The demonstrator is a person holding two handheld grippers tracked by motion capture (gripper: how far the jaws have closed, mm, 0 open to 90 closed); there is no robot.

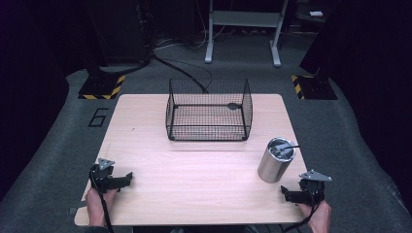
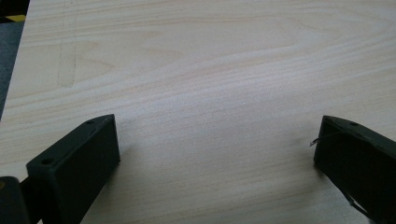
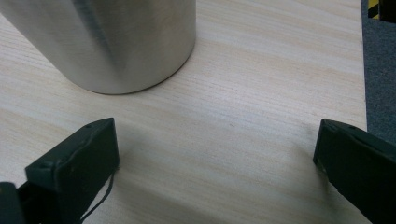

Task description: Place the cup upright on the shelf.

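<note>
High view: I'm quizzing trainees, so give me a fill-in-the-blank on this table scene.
1. The metal cup stands nearest the ____ gripper.
2. The wire basket sits at the table's ____ edge.
3. Both grippers' fingers are ____.
4. The left gripper holds ____.

Missing: right; far; open; nothing

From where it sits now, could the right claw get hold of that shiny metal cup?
Probably yes. The right claw is open, and the metal cup stands upright just ahead of it on the table, with bare wood between them.
</note>
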